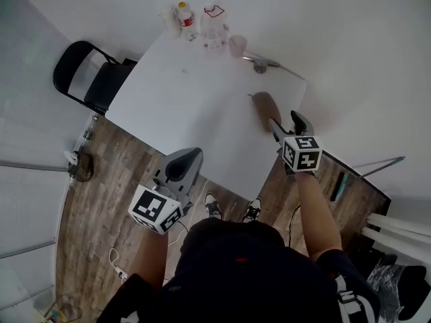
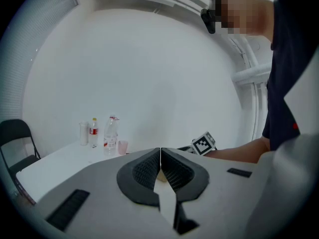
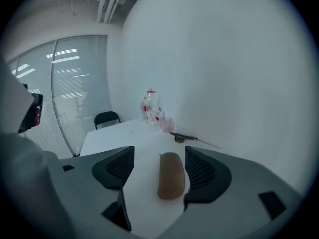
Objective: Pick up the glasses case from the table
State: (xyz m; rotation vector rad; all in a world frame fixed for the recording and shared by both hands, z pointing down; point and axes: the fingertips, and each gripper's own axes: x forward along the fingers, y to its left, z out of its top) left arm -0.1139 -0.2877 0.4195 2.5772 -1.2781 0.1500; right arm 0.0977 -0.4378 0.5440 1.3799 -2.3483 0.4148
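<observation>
The brown glasses case (image 1: 265, 107) lies on the white table (image 1: 182, 106) near its right edge. My right gripper (image 1: 287, 125) hovers just behind the case's near end, pointing along it. In the right gripper view the case (image 3: 171, 176) lies lengthwise between the open jaws of my right gripper (image 3: 159, 159), closer to the right pad (image 3: 199, 171), and neither pad presses on it. My left gripper (image 1: 183, 163) is at the table's near edge, well to the left of the case. The left gripper view shows my left gripper (image 2: 160, 156) with its pads together and nothing between them.
At the table's far end stand a red-labelled bottle (image 1: 185, 17), a clear bottle (image 1: 214, 25) and a pink cup (image 1: 237, 46). A small metal object with a long stem (image 1: 260, 63) lies beyond the case. A black chair (image 1: 87, 76) stands at the table's left.
</observation>
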